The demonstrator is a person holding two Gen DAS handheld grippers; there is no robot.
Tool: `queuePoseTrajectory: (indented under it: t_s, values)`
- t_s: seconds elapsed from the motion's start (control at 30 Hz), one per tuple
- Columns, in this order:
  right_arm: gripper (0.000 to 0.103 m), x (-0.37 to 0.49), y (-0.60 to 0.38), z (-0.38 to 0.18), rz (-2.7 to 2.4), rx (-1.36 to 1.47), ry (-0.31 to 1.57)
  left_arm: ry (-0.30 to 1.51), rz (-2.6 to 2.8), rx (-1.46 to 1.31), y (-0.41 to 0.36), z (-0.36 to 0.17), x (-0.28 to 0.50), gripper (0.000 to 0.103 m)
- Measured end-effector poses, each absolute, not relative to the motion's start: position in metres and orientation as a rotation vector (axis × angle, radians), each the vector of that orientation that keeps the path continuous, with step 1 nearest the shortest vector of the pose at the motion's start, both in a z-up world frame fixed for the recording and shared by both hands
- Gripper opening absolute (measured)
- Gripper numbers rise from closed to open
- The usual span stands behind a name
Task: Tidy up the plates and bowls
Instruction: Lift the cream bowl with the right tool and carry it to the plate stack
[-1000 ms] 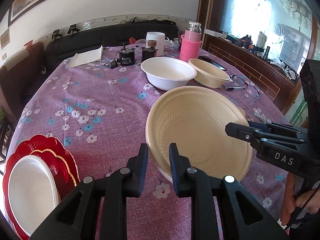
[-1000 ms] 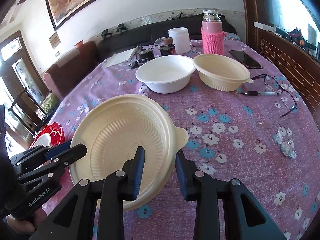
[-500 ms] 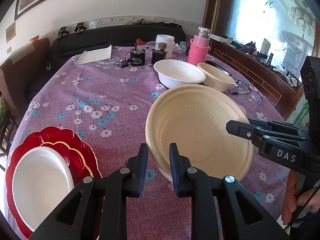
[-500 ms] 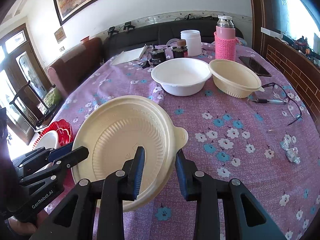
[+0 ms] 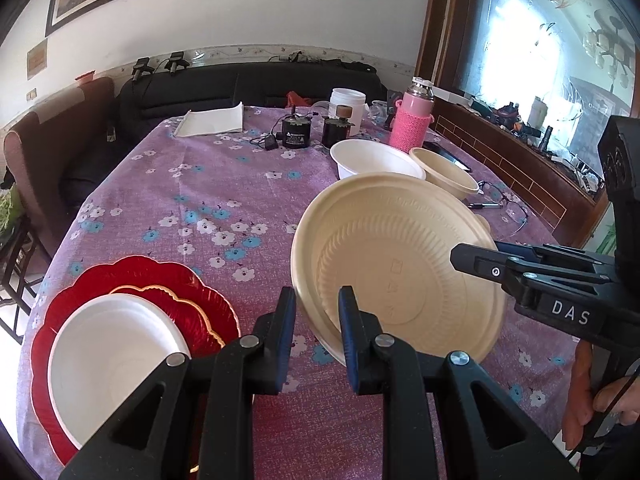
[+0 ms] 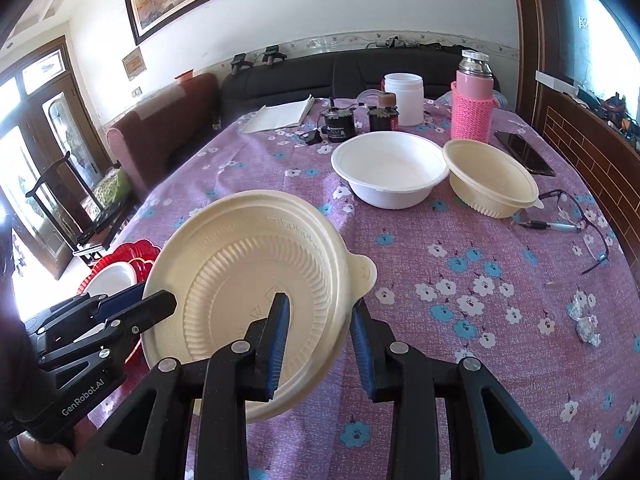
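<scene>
Two bowls sit side by side far on the surface, a flask behind them; stacked plates lie near left; glasses lie right.

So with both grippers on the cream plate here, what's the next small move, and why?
Probably carry it left and lower it onto the white plate atop the red plates. The cream plate is tilted above the tablecloth, clamped at opposite rims by the left gripper and right gripper, and that stack is the only plate pile.
</scene>
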State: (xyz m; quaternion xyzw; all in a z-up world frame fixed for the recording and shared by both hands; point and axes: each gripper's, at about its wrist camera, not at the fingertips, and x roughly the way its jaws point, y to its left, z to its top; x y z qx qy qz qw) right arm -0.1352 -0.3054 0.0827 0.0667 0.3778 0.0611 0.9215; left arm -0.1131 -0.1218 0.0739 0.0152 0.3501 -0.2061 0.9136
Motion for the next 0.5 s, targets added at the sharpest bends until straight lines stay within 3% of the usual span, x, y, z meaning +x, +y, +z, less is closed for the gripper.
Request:
queuePoseTrajectory:
  t_s: [0.5]
  values:
    - [0.033, -0.122, -0.248, 0.103, 0.29, 0.127, 0.76, 0.645, -0.309, -0.032, -0.053, 0.103, -0.123, 0.03]
